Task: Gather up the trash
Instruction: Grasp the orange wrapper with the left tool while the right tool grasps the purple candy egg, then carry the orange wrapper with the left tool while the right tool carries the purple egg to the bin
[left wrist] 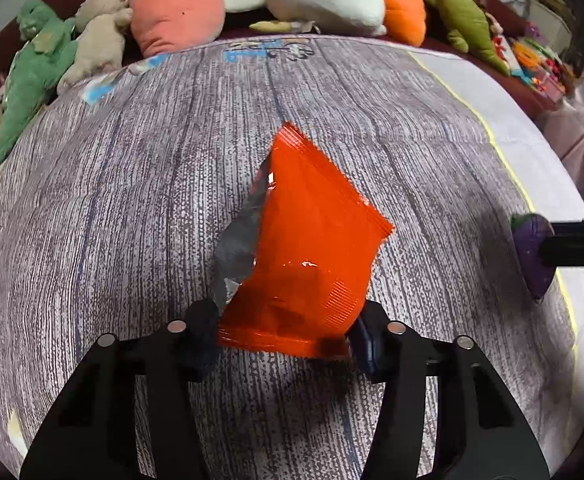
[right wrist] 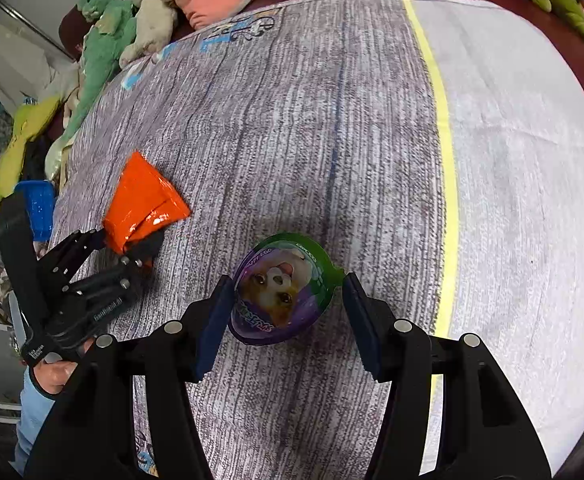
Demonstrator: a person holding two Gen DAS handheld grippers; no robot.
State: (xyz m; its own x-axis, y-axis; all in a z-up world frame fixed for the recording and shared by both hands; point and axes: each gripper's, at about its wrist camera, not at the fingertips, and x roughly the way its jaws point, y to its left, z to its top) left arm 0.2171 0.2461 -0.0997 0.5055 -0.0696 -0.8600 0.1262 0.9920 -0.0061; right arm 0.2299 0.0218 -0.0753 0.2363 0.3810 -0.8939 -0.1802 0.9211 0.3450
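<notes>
We see the orange wrapper [left wrist: 312,248] lying crumpled on the grey striped bedcover [left wrist: 132,208], its torn side showing a silvery lining, and we take it as our landmark. The left gripper [left wrist: 284,340] has its two fingers either side of the wrapper's near end, and both pads press into the foil, so the jaws stand at a middling width, clamped on the wrapper. In the right wrist view the same wrapper [right wrist: 142,204] bulges out of that gripper [right wrist: 132,248], which a hand [right wrist: 58,372] in a light blue sleeve [right wrist: 32,412] holds. To the right of the wrapper, well apart from it, lies the egg-shaped package [right wrist: 280,288], purple and green with a dog's face printed on top. The right gripper [right wrist: 288,312] straddles it at a middling width: the left pad touches the egg's side and the right pad sits at the green rim's tab, though we cannot tell how firmly they press. Beyond the egg, farther from the wrapper, a yellow stripe [right wrist: 446,152] divides the grey cover from a paler area. Behind the wrapper a row of plush toys lines the far edge: a green dinosaur [left wrist: 28,76], a beige animal [left wrist: 100,36], a pink cushion-like toy [left wrist: 176,0] and an orange carrot [left wrist: 400,0].
</notes>
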